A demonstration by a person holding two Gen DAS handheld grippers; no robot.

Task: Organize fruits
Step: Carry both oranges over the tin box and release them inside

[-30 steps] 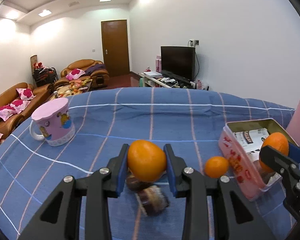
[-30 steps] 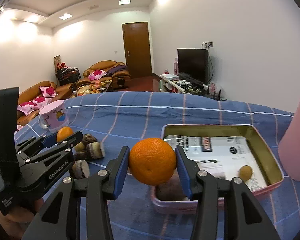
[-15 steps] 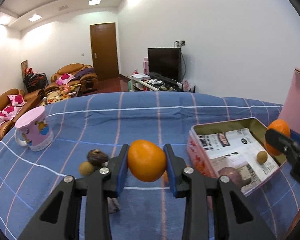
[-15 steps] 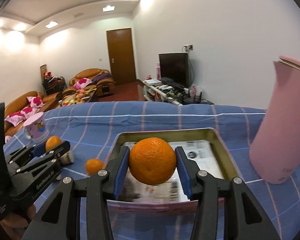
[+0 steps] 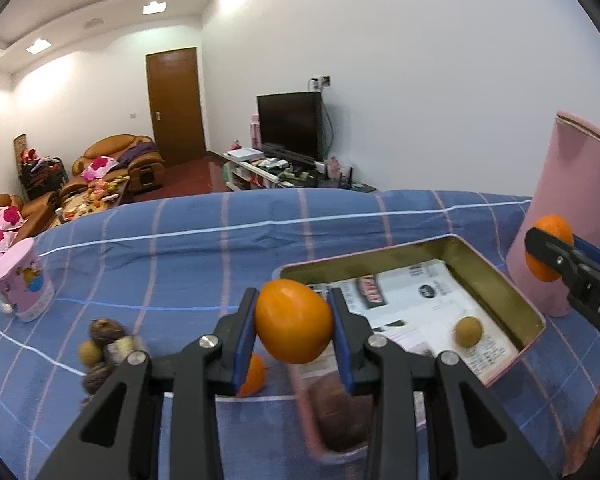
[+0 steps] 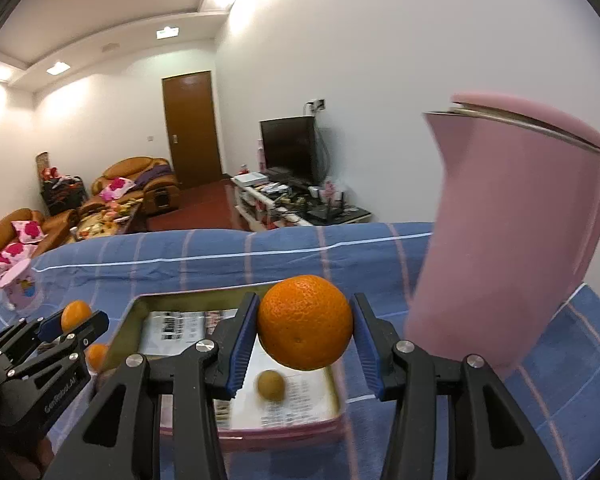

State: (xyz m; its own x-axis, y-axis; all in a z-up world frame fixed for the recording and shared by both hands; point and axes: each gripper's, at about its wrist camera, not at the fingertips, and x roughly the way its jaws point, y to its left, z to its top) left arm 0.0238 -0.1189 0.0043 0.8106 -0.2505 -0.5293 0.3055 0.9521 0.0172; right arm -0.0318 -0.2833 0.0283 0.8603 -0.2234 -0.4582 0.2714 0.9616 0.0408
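oranges: three counted, one (image 5: 293, 326) clamped in left gripper (image 5: 294, 336) above tin (image 5: 496, 280) edge, one (image 6: 305, 322) clamped in right gripper (image 6: 306, 332) over tin, one (image 5: 254, 376) lying on cloth (image 5: 180, 264) beside tin | small brown fruit (image 5: 468, 331): one seen in tin | mug (image 5: 22, 280): one | jug (image 6: 516, 232): one | writing: paper lining too blurred to be read

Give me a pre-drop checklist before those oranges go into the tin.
1. Left claw grips its orange: ok.
2. Right claw grips its orange: ok.
3. Tin open, with free room inside: ok.
4. Right orange over the tin: ok.
5. Left orange over the tin: cannot tell, it sits near the tin's near corner.
6. Pink jug clear of the right claw: cannot tell, very close.
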